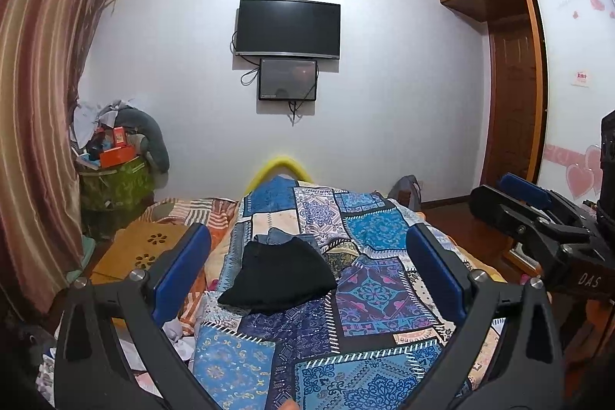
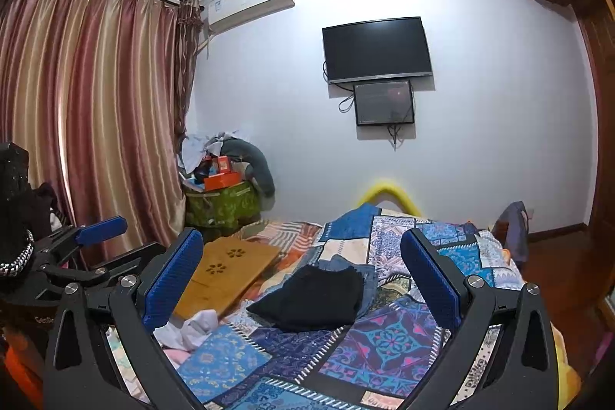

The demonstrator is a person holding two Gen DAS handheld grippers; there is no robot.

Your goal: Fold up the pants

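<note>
Black pants point(image 1: 278, 275) lie folded in a compact stack on the patchwork bedspread point(image 1: 369, 298), resting on folded blue jeans point(image 1: 282, 236) that peek out behind them. The same black pants point(image 2: 313, 296) and jeans point(image 2: 365, 271) show in the right wrist view. My left gripper point(image 1: 307, 271) hovers above the bed, open, with nothing between its blue pads point(image 1: 180, 268). My right gripper point(image 2: 303, 279) is likewise open and empty, raised above the stack. Each gripper appears at the edge of the other's view: the right one point(image 1: 538, 202), the left one point(image 2: 92, 237).
A wooden lap board point(image 2: 226, 271) lies left of the bedspread beside crumpled white cloth point(image 2: 192, 329). A cluttered green bin point(image 1: 115, 179) stands by the curtain point(image 1: 38, 102). Two screens point(image 1: 288, 29) hang on the far wall; a wardrobe point(image 1: 511, 83) stands at right.
</note>
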